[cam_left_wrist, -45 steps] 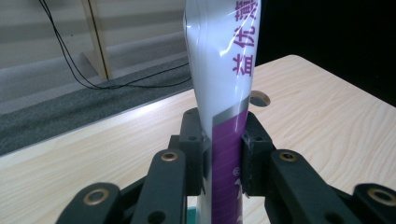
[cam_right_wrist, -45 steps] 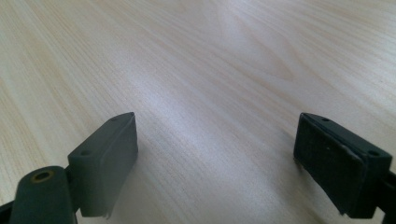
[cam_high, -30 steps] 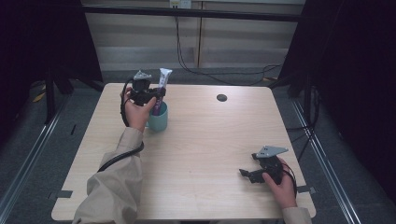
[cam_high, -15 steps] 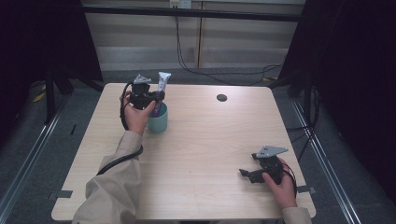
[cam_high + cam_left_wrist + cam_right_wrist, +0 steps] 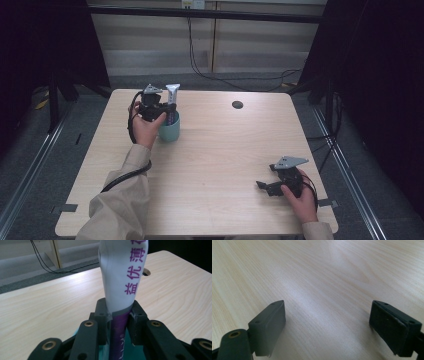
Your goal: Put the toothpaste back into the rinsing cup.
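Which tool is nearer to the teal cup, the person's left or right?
Left. The left tool is right above the teal cup, clamped on the tube standing in it. The right tool rests open near the table's opposite corner.

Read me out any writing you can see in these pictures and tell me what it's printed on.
"益优薄" in purple characters, running down the white part of the toothpaste tube held in the left gripper; a further character at the top edge is cut off.
White marks on the tube's purple lower part, above the teal cup: too blurred to read.
In the high view the tube's print is too small to read.
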A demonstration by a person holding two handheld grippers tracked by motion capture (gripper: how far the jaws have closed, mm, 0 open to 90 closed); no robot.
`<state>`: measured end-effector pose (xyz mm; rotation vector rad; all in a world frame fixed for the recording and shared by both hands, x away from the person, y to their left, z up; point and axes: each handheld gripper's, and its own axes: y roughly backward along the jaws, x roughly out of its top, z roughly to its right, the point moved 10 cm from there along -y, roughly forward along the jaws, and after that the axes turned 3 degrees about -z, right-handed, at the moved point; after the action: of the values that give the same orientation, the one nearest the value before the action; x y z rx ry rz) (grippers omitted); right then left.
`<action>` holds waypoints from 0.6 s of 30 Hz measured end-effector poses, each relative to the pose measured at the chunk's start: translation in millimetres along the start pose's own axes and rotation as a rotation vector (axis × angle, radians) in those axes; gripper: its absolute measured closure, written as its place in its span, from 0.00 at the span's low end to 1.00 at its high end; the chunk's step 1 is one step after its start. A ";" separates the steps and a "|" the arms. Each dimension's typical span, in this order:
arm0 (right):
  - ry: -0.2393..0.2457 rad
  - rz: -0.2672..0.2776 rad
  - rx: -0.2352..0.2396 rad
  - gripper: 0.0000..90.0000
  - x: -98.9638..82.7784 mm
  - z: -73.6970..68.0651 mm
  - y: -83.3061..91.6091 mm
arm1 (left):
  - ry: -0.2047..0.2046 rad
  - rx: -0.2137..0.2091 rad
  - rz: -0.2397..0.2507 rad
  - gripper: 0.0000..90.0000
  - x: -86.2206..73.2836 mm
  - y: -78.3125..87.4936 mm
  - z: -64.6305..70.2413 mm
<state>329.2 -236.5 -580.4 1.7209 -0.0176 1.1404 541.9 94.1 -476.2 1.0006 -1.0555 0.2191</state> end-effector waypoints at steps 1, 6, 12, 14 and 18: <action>0.000 0.000 0.000 0.15 0.0 0.0 0.0 | -0.006 0.001 0.003 0.81 -3.2 -0.2 0.3; 0.001 0.001 0.000 0.15 0.1 0.0 -0.1 | -0.012 -0.006 0.002 0.81 -4.1 1.3 2.4; 0.000 0.000 0.000 0.15 0.0 0.0 0.0 | -0.028 -0.013 0.002 0.80 -3.5 -1.0 7.3; 0.000 0.000 0.000 0.15 0.0 0.0 0.0 | -0.035 -0.021 0.000 0.79 -3.3 -1.6 9.9; 0.001 0.000 0.000 0.15 0.0 0.1 0.0 | -0.041 -0.025 -0.006 0.77 -2.4 -1.4 12.0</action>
<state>329.3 -236.5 -580.4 1.7204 -0.0175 1.1411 534.0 84.7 -477.5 0.9891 -1.0897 0.1803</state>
